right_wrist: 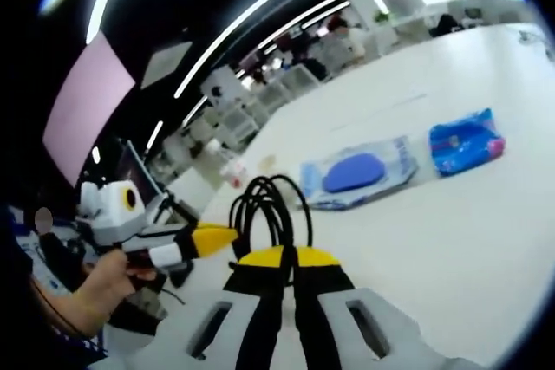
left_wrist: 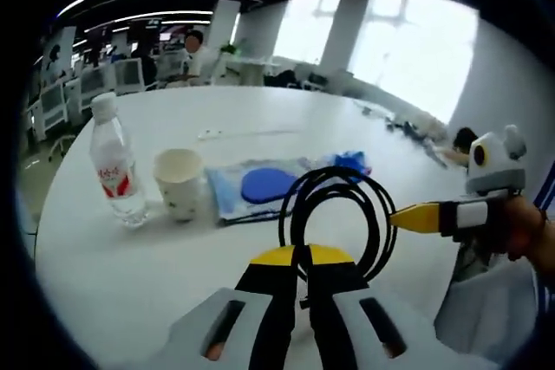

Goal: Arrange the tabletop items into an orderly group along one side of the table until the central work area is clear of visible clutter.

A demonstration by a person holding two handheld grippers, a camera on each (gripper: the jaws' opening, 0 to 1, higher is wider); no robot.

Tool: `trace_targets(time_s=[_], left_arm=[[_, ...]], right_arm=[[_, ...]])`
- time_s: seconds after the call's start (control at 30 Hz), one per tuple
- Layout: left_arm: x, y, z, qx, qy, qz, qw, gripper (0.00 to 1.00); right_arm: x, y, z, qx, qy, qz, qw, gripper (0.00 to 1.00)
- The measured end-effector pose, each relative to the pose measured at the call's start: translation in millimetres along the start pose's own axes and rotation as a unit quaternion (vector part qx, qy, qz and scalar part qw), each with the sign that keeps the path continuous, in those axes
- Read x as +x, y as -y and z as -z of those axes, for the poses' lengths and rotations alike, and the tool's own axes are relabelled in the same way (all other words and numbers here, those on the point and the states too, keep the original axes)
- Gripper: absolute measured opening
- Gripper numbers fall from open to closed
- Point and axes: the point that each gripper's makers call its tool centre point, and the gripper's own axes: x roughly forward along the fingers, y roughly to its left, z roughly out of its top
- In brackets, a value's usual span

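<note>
Cable: black coiled cable (left_wrist: 334, 214) pinched by my left claw (left_wrist: 301, 257), loops standing up above the worktop (left_wrist: 130, 275); my right claw (right_wrist: 289, 259) looks clamped on it too.
Risk: pulling my hands apart could spring the coil.
Neighbours: paper cup (left_wrist: 179, 181), water bottle (left_wrist: 115, 165), blue pouch (left_wrist: 260, 186) just beyond — a swinging loop may topple them.

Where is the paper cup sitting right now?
In the left gripper view the paper cup stands upright on the white table, between the water bottle and the blue packet.
</note>
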Motion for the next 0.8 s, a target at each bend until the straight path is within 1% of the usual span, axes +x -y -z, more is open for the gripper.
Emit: trace_targets(time_s=[0.1,0.23,0.43,0.6,0.67,0.8], left_arm=[[6.5,10.1,-0.6,-0.003,-0.002,0.013,0.9999,0.02],[15.0,19.6,0.1,0.0,-0.007,0.021,0.9997,0.02],[28.6,33.3,-2.4,-0.01,-0.011,0.039,0.9991,0.02],[40.6,44.2,-4.6,-0.004,-0.012,0.049,0.9987,0.02],[46.4,48.0,-2.9,0.0,-0.017,0.054,0.9984,0.02],[55.6,53.1,-0.4,-0.002,-0.028,0.061,0.9977,0.02]], right_arm=[[-6.1,8.6,-2.4,0.0,0.002,0.01,1.0,0.0],[-11.7,20.7,-6.7,0.003,0.005,0.022,0.9997,0.0],[-20.9,35.7,-13.3,0.001,0.007,0.036,0.9993,0.0],[-26.7,51.1,-18.2,0.01,0.007,0.054,0.9985,0.0],[-27.8,58.2,-19.6,0.012,0.007,0.063,0.9979,0.0],[-30.4,67.7,-22.0,0.02,0.004,0.07,0.9973,0.0]])
